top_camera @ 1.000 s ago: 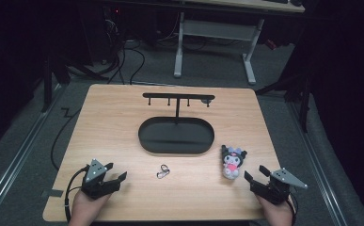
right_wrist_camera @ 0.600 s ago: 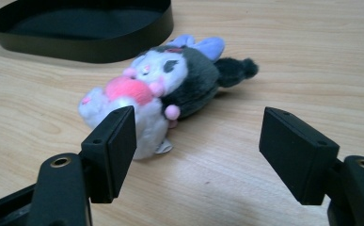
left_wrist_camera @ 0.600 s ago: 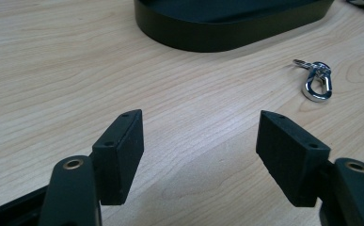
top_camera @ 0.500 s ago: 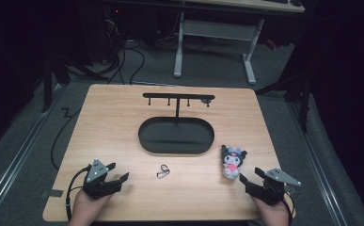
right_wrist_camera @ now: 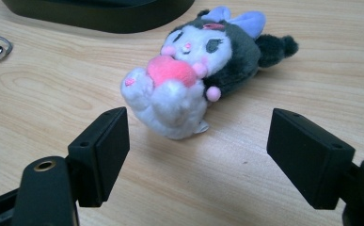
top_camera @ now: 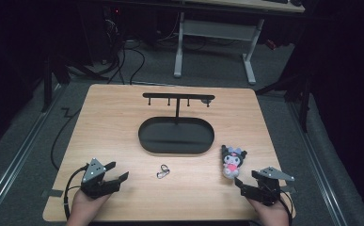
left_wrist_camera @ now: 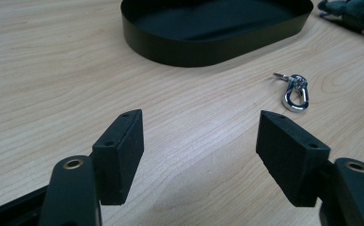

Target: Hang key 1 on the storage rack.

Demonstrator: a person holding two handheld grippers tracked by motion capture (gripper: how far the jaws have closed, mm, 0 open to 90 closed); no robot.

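Observation:
A small plush toy (top_camera: 233,160) with a white face, dark ears and a pink ball lies on its back at the table's right; it also shows as the plush toy (right_wrist_camera: 193,66). My right gripper (top_camera: 248,181) sits just on the near side of it. Its jaws have just been opening and stand wide, with nothing between them (right_wrist_camera: 196,136). A silver clip (top_camera: 162,171) lies in the near middle. My left gripper (top_camera: 117,172) rests at the near left, open and empty (left_wrist_camera: 198,132), with the clip (left_wrist_camera: 296,92) ahead to its right.
A black oval tray (top_camera: 146,136) sits mid-table, and a black hook rack (top_camera: 177,98) stands at its far side. The tray's wall (left_wrist_camera: 208,47) is beyond the left jaws. Bare wood lies along both sides. A desk frame and cables are on the floor behind.
The right gripper has shifted a little near the plush toy and its jaws stand wider apart. The left gripper, clip and toy have not moved.

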